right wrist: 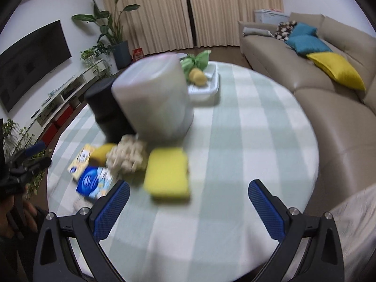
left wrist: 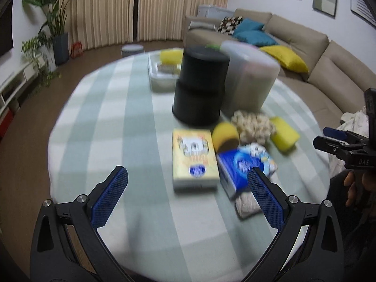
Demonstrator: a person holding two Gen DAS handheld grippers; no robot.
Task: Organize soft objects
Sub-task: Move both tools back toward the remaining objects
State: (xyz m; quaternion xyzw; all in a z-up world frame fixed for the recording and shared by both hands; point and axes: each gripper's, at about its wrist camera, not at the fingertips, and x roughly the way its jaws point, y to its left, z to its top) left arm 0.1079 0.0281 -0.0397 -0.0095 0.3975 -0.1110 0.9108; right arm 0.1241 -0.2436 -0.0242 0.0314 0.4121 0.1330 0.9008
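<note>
On the round tabletop (right wrist: pixel 246 122), covered by a pale green and white checked cloth, a black cylindrical container (left wrist: pixel 199 87) stood just beside a translucent grey plastic tub (left wrist: pixel 249 75). Behind them sat a white rectangular tray (right wrist: pixel 206 87) holding a green cloth bundle (right wrist: pixel 197 60) and a small yellow sponge (right wrist: pixel 198 76). In front of the tubs lay the loose soft items: a cream knobbly fabric ball (left wrist: pixel 252 125), a flat yellow rectangular sponge (right wrist: pixel 168 171), a round yellow and brown sponge (left wrist: pixel 225 136), a yellow tissue packet (left wrist: pixel 193 158) and a blue tissue packet (left wrist: pixel 239 166), clustered closely; motion blur hid finer detail.

Left hand-held gripper (left wrist: pixel 188 197) hovered over the near edge, blue pads spread wide, holding nothing. Right hand-held gripper (right wrist: pixel 189 208) likewise spread and empty, above bare cloth near the flat sponge.

Room: beige curtains (right wrist: pixel 192 11), beige sectional sofa (right wrist: pixel 329 94) with teal and yellow cushions, potted plants (right wrist: pixel 112 30), wall-mounted dark television (right wrist: pixel 30 63) over a low white console.
</note>
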